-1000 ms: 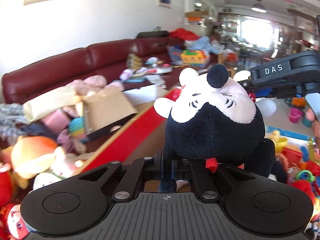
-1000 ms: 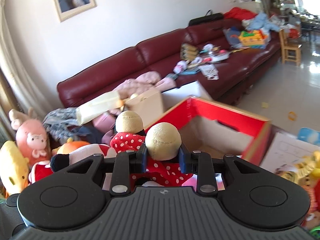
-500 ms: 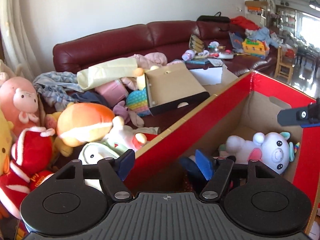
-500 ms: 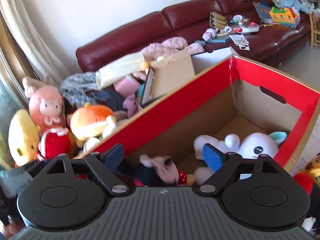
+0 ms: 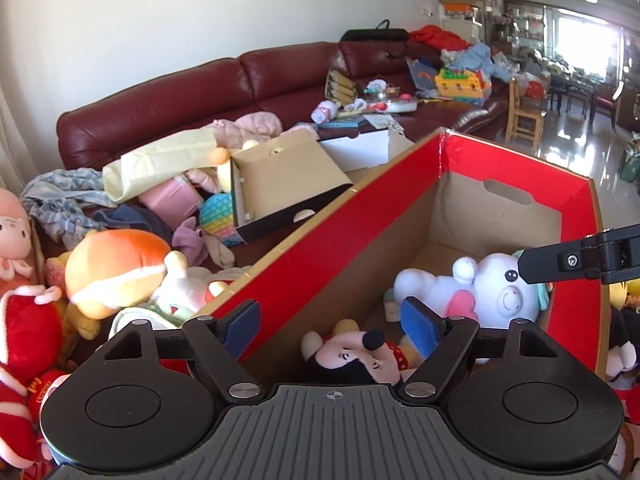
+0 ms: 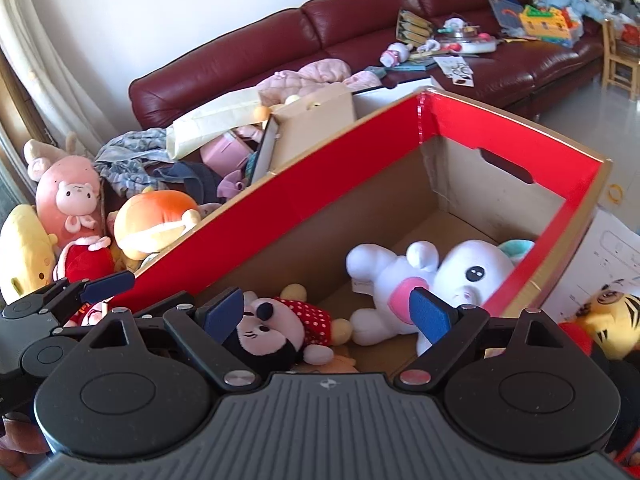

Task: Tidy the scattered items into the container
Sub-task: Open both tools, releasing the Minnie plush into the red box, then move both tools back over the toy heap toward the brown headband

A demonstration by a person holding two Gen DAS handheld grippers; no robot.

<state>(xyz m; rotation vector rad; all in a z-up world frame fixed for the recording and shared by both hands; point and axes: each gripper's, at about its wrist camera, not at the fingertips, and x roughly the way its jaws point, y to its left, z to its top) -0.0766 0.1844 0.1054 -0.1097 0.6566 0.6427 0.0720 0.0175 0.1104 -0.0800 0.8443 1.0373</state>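
Two open hand-held grippers hover over a red cardboard box partly filled with soft toys.

The left hand-held gripper (image 5: 330, 322) and right hand-held gripper (image 6: 326, 312) both have jaws spread wide, holding nothing. Inside the red box (image 6: 328, 184) lie a mouse plush (image 6: 280, 330) at the near end and a white pig plush (image 6: 436, 280) beyond it. An orange plush (image 5: 116, 268) and other toys remain outside, left of the box. Risk: the two grippers sit close together and could collide, or catch the box wall, when reaching out for the next toy.

White wall (image 5: 240, 12), dark red leather sofa (image 5: 280, 76), glossy tiled floor (image 5: 576, 136), bright window (image 5: 580, 40), wooden chair (image 5: 522, 112).
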